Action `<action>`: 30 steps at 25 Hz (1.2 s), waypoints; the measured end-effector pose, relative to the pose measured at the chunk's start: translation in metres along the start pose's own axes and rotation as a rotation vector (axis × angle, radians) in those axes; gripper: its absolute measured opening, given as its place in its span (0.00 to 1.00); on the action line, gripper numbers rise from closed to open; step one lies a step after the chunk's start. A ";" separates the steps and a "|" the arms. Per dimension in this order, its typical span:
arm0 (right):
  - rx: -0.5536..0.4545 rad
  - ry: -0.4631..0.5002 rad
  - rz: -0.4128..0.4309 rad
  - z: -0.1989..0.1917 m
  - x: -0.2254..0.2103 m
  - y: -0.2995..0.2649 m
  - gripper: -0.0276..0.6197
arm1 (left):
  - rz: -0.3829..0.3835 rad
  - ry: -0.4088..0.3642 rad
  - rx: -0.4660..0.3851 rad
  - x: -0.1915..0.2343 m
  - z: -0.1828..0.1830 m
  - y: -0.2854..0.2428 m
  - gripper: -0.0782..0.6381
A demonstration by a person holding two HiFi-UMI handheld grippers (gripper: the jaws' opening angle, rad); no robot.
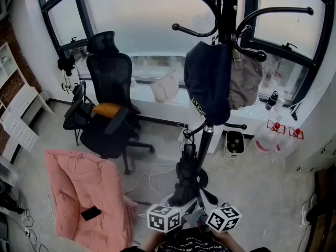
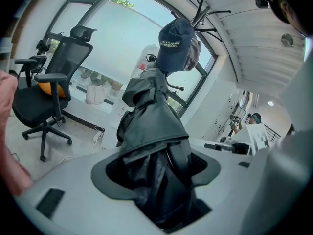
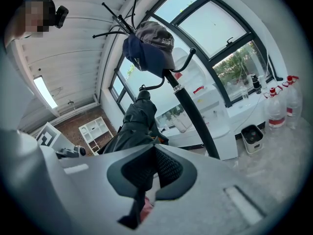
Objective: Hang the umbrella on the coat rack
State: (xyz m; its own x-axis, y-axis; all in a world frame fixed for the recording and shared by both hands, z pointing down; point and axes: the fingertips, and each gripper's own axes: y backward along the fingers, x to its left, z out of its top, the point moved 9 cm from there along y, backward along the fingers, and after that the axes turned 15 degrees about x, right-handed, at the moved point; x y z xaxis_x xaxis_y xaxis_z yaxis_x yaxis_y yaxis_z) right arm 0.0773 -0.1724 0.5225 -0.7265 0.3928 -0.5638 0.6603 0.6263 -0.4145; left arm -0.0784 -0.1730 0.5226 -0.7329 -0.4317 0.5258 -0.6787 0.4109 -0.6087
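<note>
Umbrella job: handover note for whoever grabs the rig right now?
Left tool: closed on the folded black umbrella, whose fabric fills its jaws.
Right tool: jaws nearly together on a thin dark strip, apparently part of the umbrella.
Umbrella is upright, close in front of the coat rack. A navy cap and a grey cap hang on the rack; the lower hook looks free.
Done: umbrella in hand at the rack.
Left: lift it, hang it on a free hook, release both tools.

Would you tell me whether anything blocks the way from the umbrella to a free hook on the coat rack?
A navy cap and a grey cap hang higher up on the coat rack. The low hook just above the umbrella is bare, and nothing visible stands between them.
</note>
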 end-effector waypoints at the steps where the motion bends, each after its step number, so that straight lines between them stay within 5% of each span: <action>1: -0.001 -0.002 0.000 0.000 0.000 0.000 0.05 | 0.002 -0.005 0.001 0.000 0.001 0.000 0.51; 30: 0.011 -0.008 -0.020 0.020 -0.026 -0.009 0.05 | 0.006 -0.032 0.021 0.004 0.024 -0.027 0.51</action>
State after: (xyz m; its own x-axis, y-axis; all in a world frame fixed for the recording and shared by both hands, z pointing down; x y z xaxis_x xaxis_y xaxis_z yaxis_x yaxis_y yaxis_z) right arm 0.0937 -0.2015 0.5269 -0.7381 0.3748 -0.5610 0.6477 0.6264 -0.4337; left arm -0.0612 -0.2050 0.5270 -0.7352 -0.4544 0.5029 -0.6726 0.3970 -0.6245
